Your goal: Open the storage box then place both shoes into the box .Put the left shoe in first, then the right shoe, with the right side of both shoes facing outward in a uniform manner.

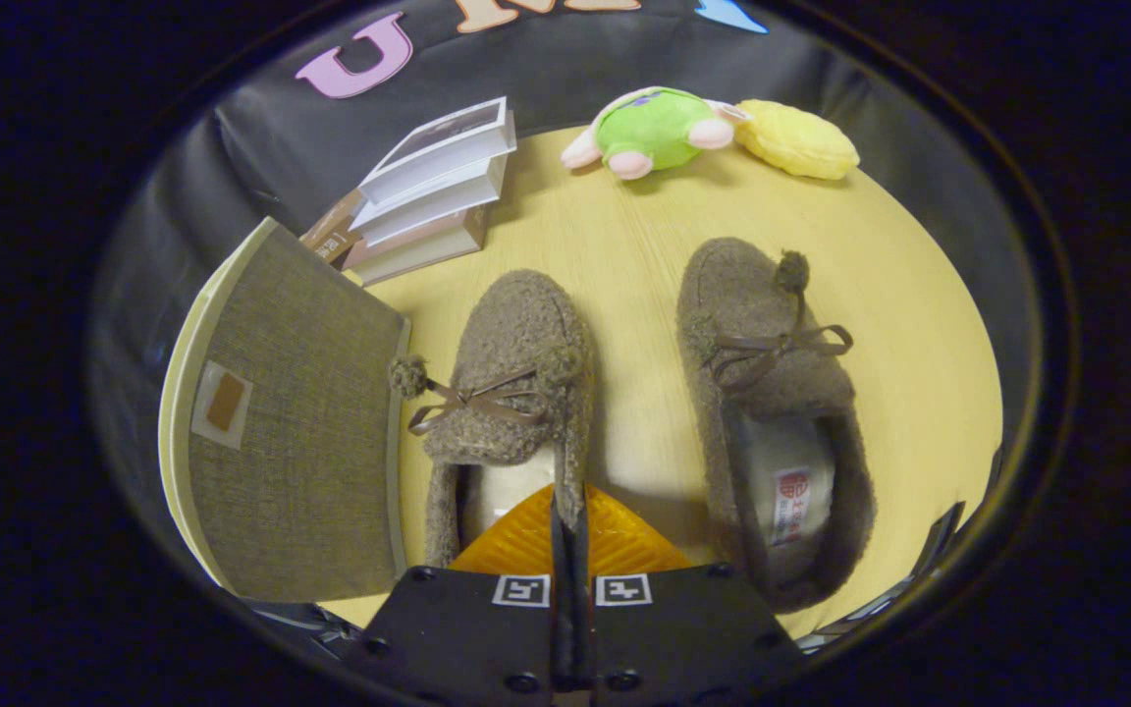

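Claw (570, 511) pinches the left shoe's (511, 393) side wall; right shoe (772, 393) just beside, storage box (300, 422) opposite.

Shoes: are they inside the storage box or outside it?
Outside: left shoe and right shoe stand on the table beside the storage box. The gripper is shut on the left shoe's collar.

The claw (570, 535) is closed on the inner side wall of the left shoe (511, 393), at the edge of its opening. The right shoe (772, 412) lies parallel beside it on the counter (624, 245). The storage box (291, 422) stands just beside the left shoe, lid raised. Books (428, 191) and plush toys (664, 128) lie beyond.
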The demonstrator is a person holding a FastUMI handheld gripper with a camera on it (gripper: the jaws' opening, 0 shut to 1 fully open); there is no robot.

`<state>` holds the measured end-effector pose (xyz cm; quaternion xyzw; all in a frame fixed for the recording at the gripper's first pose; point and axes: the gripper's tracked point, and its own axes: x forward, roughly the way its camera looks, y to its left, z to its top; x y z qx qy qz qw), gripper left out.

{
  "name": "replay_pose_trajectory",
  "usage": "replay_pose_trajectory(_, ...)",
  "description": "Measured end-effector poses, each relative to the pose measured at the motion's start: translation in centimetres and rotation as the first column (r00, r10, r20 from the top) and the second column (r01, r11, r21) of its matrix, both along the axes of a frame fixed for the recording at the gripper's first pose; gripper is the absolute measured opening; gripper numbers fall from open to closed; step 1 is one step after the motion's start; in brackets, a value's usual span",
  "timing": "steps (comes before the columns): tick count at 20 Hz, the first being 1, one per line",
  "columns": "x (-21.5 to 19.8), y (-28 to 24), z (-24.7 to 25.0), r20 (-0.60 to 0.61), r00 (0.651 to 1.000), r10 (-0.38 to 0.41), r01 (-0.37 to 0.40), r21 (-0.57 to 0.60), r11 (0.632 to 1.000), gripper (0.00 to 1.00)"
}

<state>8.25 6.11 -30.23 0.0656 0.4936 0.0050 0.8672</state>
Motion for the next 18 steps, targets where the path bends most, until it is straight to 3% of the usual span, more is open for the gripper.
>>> replay_pose_trajectory(6, -0.5, 1.3, 3.6, 0.05, 0.998, -0.043, 0.035, 0.146, 0.989, 0.03)
replay_pose_trajectory(11, -1.4, 2.6, 9.0, 0.07, 0.992, -0.109, 0.082, 0.307, 0.948, 0.03)
replay_pose_trajectory(18, -2.1, 8.5, 19.9, 0.182, 0.983, -0.034, -0.05, 0.44, 0.897, 0.03)
